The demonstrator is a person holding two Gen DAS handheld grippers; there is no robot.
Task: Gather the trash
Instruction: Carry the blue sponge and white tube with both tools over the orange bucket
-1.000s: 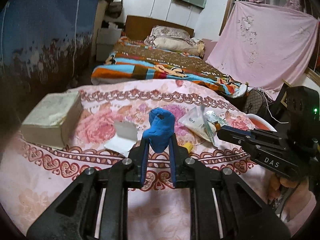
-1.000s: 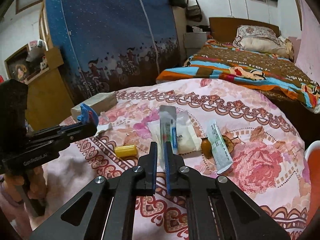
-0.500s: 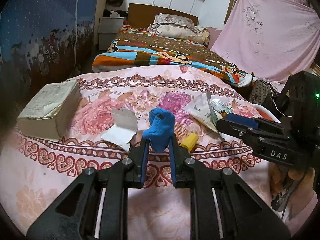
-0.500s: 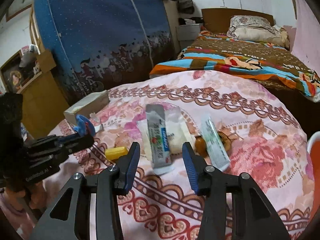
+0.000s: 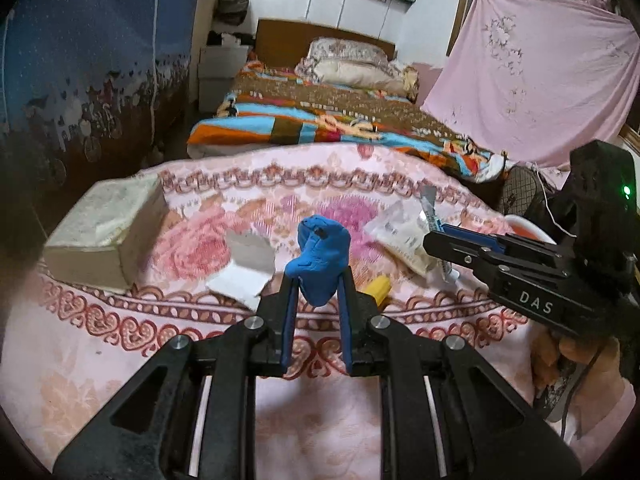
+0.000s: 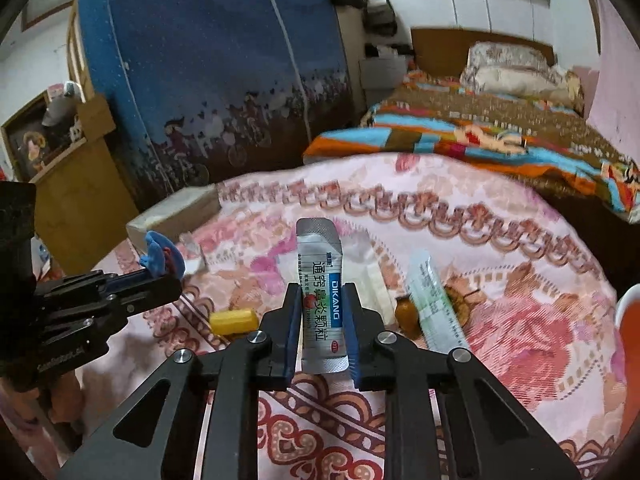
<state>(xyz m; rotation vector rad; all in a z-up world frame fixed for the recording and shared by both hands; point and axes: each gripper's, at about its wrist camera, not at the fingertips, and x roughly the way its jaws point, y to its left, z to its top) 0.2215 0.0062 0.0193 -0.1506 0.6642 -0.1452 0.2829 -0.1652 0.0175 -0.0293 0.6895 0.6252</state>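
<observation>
We note right tool has just been closing, now clamped on sachet above the tabletop | left tool pinches blue wad, keeping both pieces for binning | yellow cap lies loose.

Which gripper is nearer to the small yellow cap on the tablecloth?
Left. The left gripper hovers just beside the yellow cap, holding a blue lump. The right gripper is farther off, holding a sachet.
</observation>
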